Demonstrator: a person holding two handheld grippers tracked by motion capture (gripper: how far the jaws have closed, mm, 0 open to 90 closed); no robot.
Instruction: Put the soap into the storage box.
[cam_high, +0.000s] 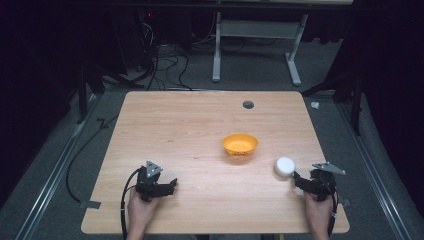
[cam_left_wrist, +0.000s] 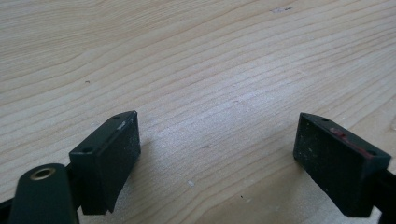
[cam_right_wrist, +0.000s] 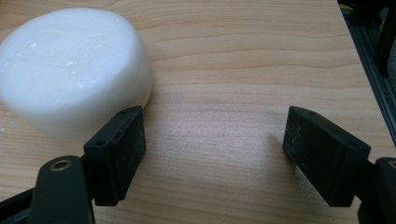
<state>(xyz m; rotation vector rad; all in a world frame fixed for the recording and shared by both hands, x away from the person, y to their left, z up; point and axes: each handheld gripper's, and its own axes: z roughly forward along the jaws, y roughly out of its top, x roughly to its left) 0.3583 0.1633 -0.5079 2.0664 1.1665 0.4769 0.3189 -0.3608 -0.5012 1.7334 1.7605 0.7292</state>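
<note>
So both grippers sit low at the near edge of the wooden table (cam_high: 200, 120). The right gripper (cam_right_wrist: 212, 149) has its jaws spread wide with nothing but bare wood between them. The white soap bar (cam_right_wrist: 74, 70) lies just outside the left-hand jaw in the right gripper view, right up against that jaw's outer tip; can't tell if it actually touches. It looks like a round white puck with some faint embossing on top, lying flat on the table. In the high view the soap sits just ahead of the right gripper's fingertips.

The left gripper (cam_left_wrist: 217, 154) is also gaping wide over bare wood, nothing held.

Farther out, beyond the soap and off toward the left gripper's side, there's an orange strainer bowl (cam_high: 240, 144), well apart from both sets of fingers.
</note>
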